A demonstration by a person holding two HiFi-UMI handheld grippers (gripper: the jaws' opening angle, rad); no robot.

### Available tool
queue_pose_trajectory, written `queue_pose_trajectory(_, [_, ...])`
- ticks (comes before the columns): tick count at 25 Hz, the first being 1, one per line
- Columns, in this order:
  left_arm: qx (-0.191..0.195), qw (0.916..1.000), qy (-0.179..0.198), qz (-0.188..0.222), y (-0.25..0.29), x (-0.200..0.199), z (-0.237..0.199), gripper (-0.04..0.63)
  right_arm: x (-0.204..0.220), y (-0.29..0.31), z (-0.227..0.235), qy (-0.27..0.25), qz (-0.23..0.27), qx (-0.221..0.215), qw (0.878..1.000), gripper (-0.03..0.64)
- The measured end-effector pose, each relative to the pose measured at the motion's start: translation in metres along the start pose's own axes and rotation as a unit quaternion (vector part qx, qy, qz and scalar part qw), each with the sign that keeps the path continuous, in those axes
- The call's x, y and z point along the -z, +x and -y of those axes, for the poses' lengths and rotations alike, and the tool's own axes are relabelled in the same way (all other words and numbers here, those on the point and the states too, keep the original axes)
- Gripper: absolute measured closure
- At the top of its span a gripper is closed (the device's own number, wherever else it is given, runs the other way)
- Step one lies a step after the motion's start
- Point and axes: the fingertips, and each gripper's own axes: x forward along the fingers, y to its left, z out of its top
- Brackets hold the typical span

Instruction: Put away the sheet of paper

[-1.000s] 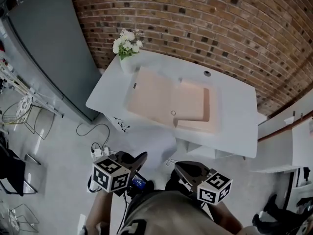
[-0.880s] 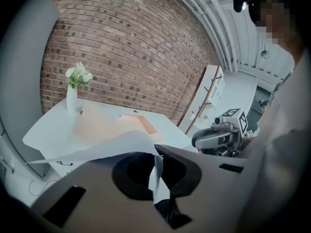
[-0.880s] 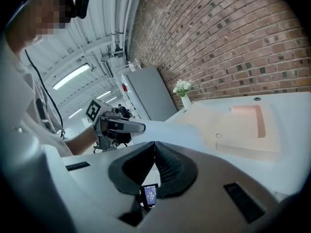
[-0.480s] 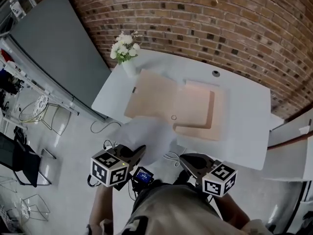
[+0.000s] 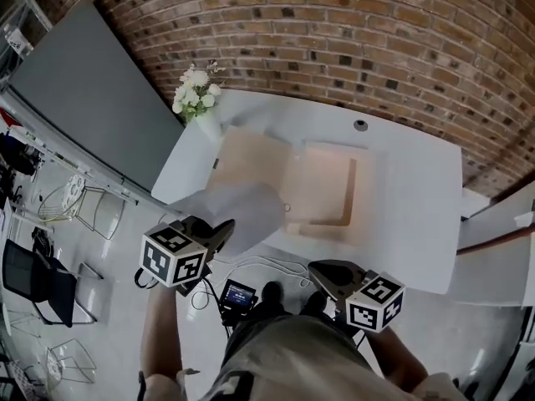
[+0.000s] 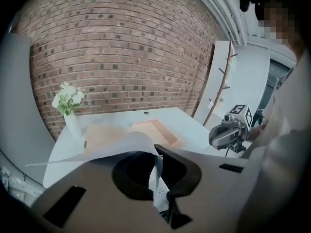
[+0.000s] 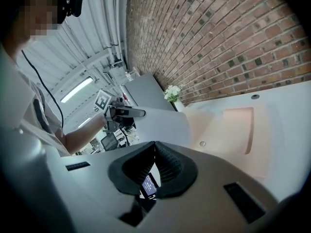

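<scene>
A white sheet of paper [image 5: 241,214] hangs from my left gripper [image 5: 222,229], which is shut on its near edge. The sheet reaches over the front left corner of the white table [image 5: 410,199]. On the table lies an open pale pink folder [image 5: 322,192]. In the left gripper view the jaws [image 6: 156,152] pinch the paper [image 6: 109,145], with the folder [image 6: 151,129] beyond. My right gripper [image 5: 318,271] hovers before the table's front edge, shut and empty. Its own view shows the shut jaws [image 7: 154,144], the sheet [image 7: 163,123] and the folder [image 7: 240,125].
A vase of white flowers [image 5: 196,97] stands at the table's far left corner. A grey panel [image 5: 88,98] leans left of the table, and a brick wall [image 5: 351,40] runs behind it. Cables and a small screen device [image 5: 238,292] lie on the floor by the person's feet.
My left gripper has moved up and left with the sheet, which now overlaps the table's front left corner. The right gripper has shifted slightly, still shut.
</scene>
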Motion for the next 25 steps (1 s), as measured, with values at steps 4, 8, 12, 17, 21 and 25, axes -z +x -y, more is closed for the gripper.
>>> queue_pose_trajectory(4, [0.025,0.9988,0.039,-0.016,0.015,-0.025,-0.027,0.581,0.002,0.000,0.012,0.011,0.004,0.027,1.000,0.594])
queue_pose_trajectory(8, [0.076,0.9919,0.092,-0.043,0.027,-0.039,-0.044,0.581,-0.002,0.006,0.023,0.017,0.011,0.070,0.997,0.594])
queue_pose_trajectory(12, [0.156,0.9770,0.103,-0.103,0.046,-0.021,-0.061,0.581,-0.009,0.023,0.029,0.030,0.018,0.112,0.993,0.594])
queue_pose_trajectory(17, [0.238,0.9556,0.040,-0.169,0.080,0.011,-0.098,0.581,-0.019,0.061,0.023,0.031,0.013,0.142,0.989,0.594])
queue_pose_trajectory(21, [0.268,0.9417,-0.007,-0.203,0.109,0.033,-0.125,0.581,-0.023,0.086,0.020,0.033,0.014,0.168,0.985,0.594])
queue_pose_trajectory(25, [0.285,0.9290,-0.047,-0.231,0.132,0.054,-0.142,0.581,-0.022,0.101,0.017,0.038,0.009,0.183,0.982,0.594])
